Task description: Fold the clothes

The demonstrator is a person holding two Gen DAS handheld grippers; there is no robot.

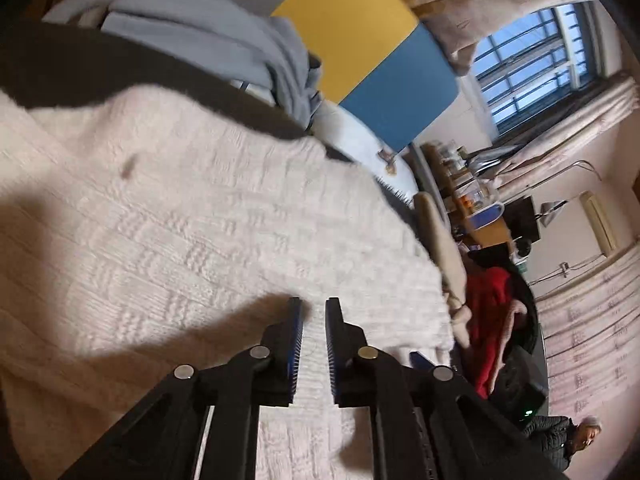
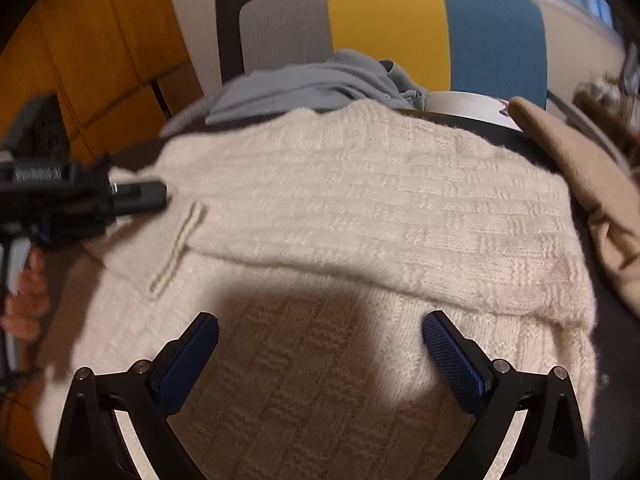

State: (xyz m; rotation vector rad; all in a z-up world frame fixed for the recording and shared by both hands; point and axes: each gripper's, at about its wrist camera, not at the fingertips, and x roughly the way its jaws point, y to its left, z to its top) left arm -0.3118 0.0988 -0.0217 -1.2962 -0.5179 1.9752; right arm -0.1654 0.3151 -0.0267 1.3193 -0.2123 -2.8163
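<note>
A cream knitted sweater (image 2: 360,208) lies spread on a dark surface, its upper part folded over the lower part. It fills the left wrist view (image 1: 180,208) too. My right gripper (image 2: 320,344) is open and empty, hovering just above the sweater's near part. My left gripper (image 1: 314,320) has its jaws close together with a narrow gap, over the sweater; whether fabric is pinched is unclear. The left gripper also shows in the right wrist view (image 2: 136,196) at the sweater's left edge, held by a hand.
A grey-blue garment (image 2: 320,84) is heaped behind the sweater. A tan garment (image 2: 580,172) lies at its right. A grey, yellow and blue chair back (image 2: 400,28) stands behind. A red garment (image 1: 488,320) and a cluttered desk (image 1: 472,200) are at the right.
</note>
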